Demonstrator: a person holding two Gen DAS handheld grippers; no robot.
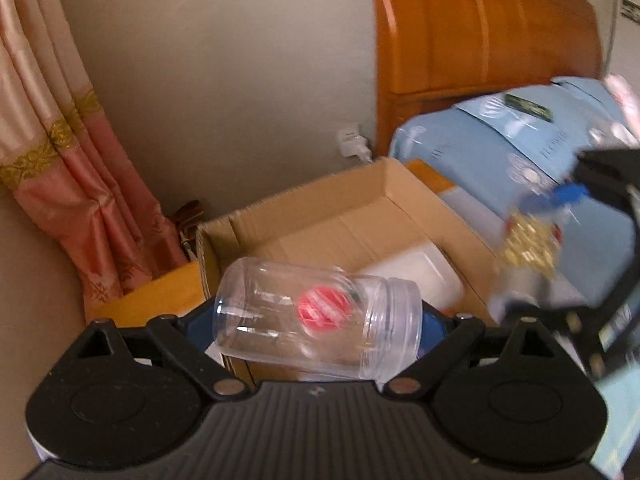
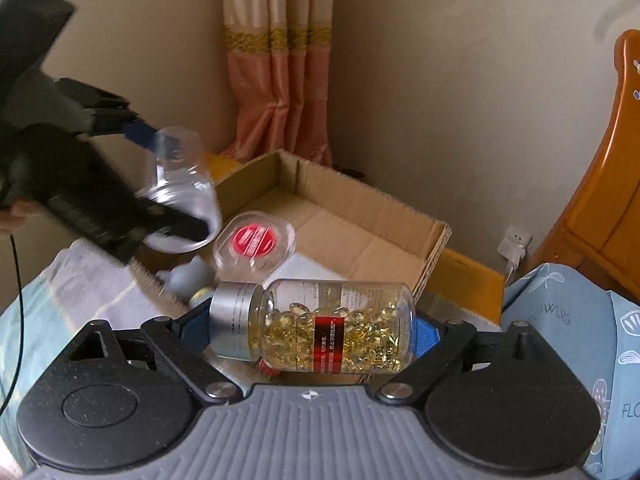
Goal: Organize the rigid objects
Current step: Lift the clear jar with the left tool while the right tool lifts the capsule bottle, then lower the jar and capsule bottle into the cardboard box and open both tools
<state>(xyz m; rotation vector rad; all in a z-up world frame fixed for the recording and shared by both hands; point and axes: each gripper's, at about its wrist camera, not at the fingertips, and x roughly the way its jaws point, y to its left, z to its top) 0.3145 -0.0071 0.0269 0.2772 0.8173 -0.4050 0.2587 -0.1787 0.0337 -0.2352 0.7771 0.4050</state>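
My left gripper (image 1: 320, 320) is shut on an empty clear plastic jar (image 1: 316, 316), held sideways above the near edge of an open cardboard box (image 1: 320, 216). It also shows blurred in the right wrist view (image 2: 180, 184). My right gripper (image 2: 312, 328) is shut on a clear bottle of yellow capsules (image 2: 320, 324) with a silver cap, held sideways over the box's near corner. That bottle shows blurred in the left wrist view (image 1: 528, 248). A clear container with a red-labelled lid (image 2: 254, 242) lies in the box.
The box stands on a yellow surface (image 2: 468, 272) by the wall. A light blue patterned bedcover (image 1: 500, 148) and a wooden headboard (image 1: 480, 28) are on the right. A pink curtain (image 2: 280, 60) hangs in the corner. A white plug (image 2: 514, 250) sits in a wall socket.
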